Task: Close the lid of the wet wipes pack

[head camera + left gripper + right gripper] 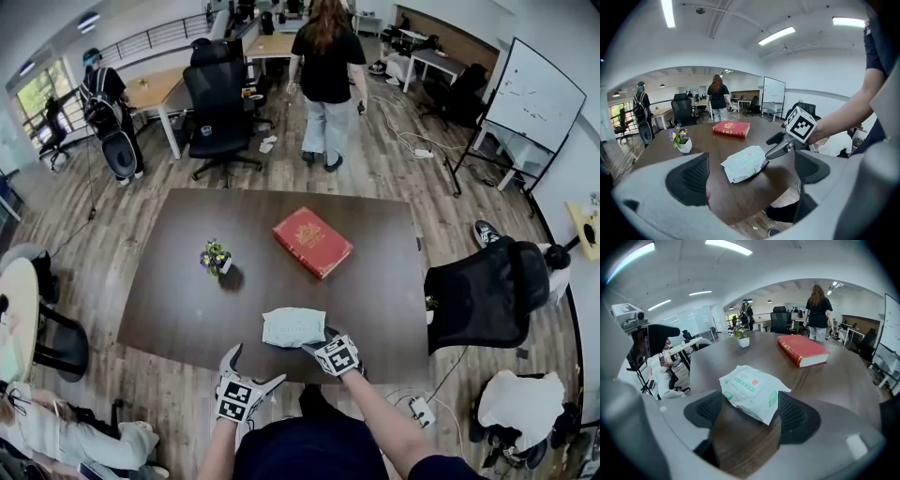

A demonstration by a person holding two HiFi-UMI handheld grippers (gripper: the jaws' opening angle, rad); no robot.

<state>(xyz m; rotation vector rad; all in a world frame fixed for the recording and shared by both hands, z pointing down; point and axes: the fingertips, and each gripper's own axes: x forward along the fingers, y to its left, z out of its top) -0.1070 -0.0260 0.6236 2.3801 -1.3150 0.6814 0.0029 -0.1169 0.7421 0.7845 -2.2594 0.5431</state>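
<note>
1. the wet wipes pack [293,327] lies flat on the dark table [178,309], near the edge closest to the person, well apart from the red book [312,242] and the small flower pot [216,258].
2. right gripper [752,404]: jaws stand apart, with the near end of the pack between the pads. no squeeze or dent shows in the wrapper, so it is judged to have no hold on it.
3. left gripper [253,367]: jaws wide apart, with nothing between them. it hangs off the table edge, short of the pack.
4. progress, as a judgement: the top face of the pack looks flat, and no flap stands up in any view. the lid appears to be down, so the closing looks done or very nearly so. what may remain is a final press to seat it.
5. not verifiable: the lid's outline is too faint on the printed wrapper to confirm that it is sealed. the wide-angle views bend the pack's shape. its underside and far edge are out of sight.
</note>
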